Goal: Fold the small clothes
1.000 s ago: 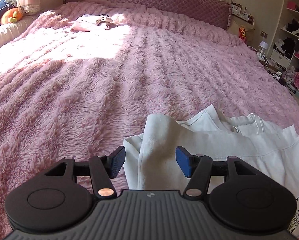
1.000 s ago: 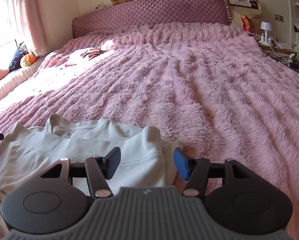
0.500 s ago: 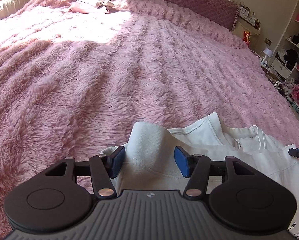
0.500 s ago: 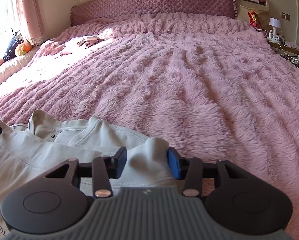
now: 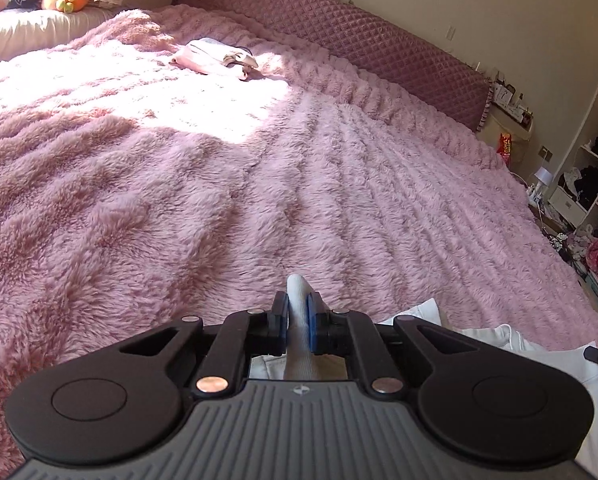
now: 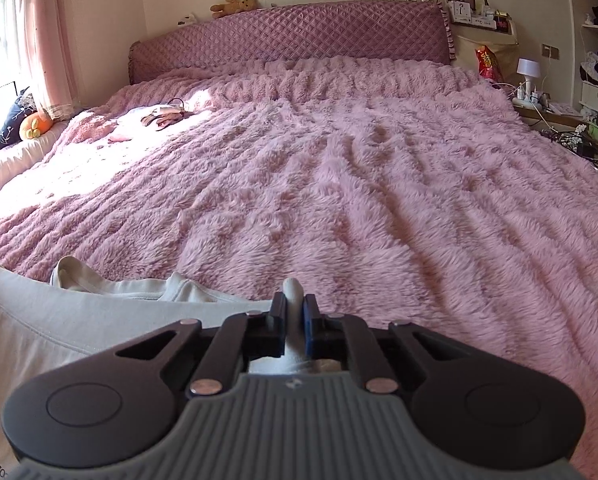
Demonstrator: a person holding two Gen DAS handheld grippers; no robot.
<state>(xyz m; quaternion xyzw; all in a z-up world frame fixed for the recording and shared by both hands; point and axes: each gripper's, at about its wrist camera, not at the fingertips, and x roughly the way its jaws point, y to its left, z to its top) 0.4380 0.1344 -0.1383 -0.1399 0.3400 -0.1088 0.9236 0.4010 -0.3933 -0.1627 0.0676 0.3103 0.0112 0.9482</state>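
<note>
Left tongs [image 5: 297,320], jaws just closed, pinch a raised fold of the white garment [image 5: 495,338] lying on the pink bed [image 5: 259,184]. Right tongs [image 6: 295,322] likewise pinch the white garment [image 6: 59,320], spread leftward.

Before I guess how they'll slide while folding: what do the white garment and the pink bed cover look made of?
White garment: looks like matte cotton-type knit, with stitched seams and soft folds. Pink bed cover: long-pile plush, probably synthetic fleece, with shaggy ribbed tufts.

Sunlit pink fluffy bedspread [image 6: 379,184], quilted mauve headboard [image 6: 291,40], cream wall [image 5: 479,8]
</note>
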